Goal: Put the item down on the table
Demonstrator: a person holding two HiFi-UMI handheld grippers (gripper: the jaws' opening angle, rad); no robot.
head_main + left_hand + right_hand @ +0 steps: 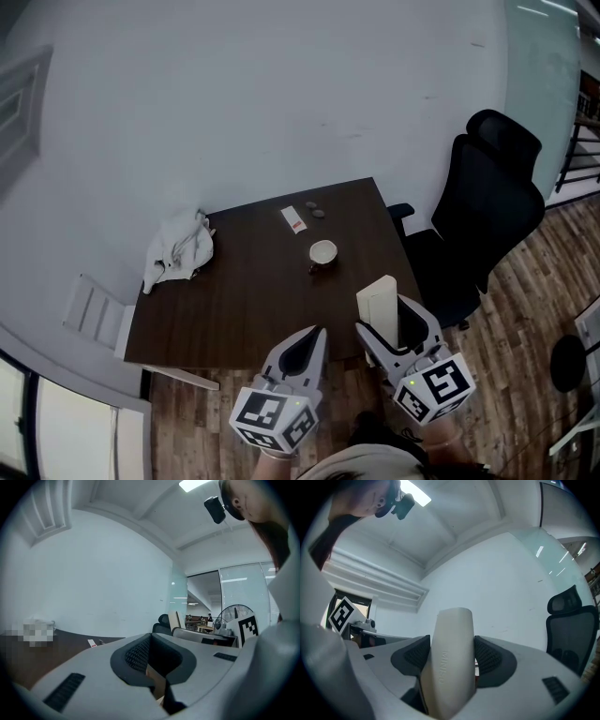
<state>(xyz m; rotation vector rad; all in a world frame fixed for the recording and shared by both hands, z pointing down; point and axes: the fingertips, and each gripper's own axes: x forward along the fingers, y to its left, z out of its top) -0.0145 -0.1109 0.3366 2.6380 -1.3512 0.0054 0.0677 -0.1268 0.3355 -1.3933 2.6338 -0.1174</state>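
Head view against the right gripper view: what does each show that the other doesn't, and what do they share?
Head view only: the dark table with a white cloth and cup. Right gripper view only: both pads pressed on the cream case, and its embossed lettering. Both: the right gripper holding that case, and the black office chair.

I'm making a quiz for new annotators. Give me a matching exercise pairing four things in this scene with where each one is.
Things:
1. white cloth
2. cup
3. black office chair
4. cream case

Places:
A. clamped upright by the right gripper
B. on the floor, right of the table
C. at the table's left edge
D. on the table, toward its middle

Pairs: 1-C, 2-D, 3-B, 4-A
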